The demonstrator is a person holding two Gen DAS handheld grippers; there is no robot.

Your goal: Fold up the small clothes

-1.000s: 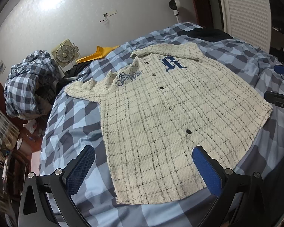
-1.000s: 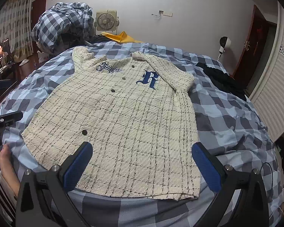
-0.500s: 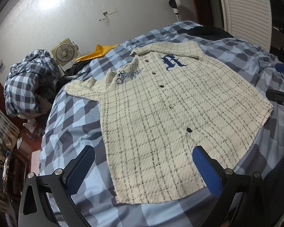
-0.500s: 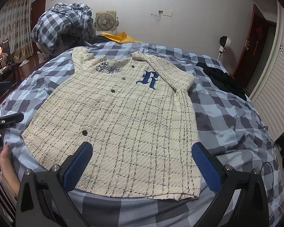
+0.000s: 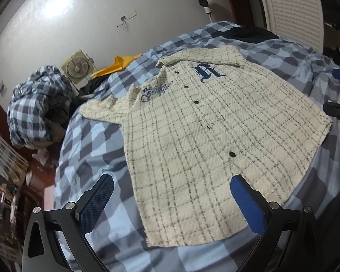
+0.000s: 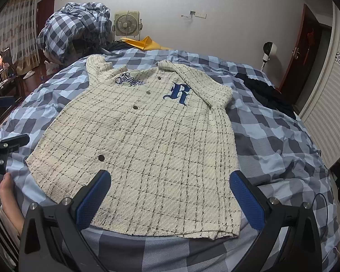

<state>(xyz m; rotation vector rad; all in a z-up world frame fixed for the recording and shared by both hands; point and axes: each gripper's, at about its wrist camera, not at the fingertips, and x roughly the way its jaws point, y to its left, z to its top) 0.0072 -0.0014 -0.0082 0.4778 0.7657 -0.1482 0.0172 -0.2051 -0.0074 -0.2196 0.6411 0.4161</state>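
Note:
A cream short-sleeved shirt (image 5: 206,136) with a dark grid pattern, dark buttons and a blue letter R lies spread flat, front up, on the bed; it also shows in the right wrist view (image 6: 151,149). My left gripper (image 5: 172,201) is open and empty, hovering over the shirt's hem at its left corner. My right gripper (image 6: 170,197) is open and empty, hovering over the hem near its right side. Each gripper's tip shows at the edge of the other's view.
The bed has a blue and grey checked cover (image 6: 272,136). A bundled checked duvet (image 6: 74,29), a small fan (image 6: 127,23) and a yellow cloth (image 6: 147,43) lie at the far end. Dark clothes (image 6: 265,90) lie at the far right.
The left wrist view has shifted slightly, with the shirt a little higher and further right in it. The right gripper has barely moved. Both stay open.

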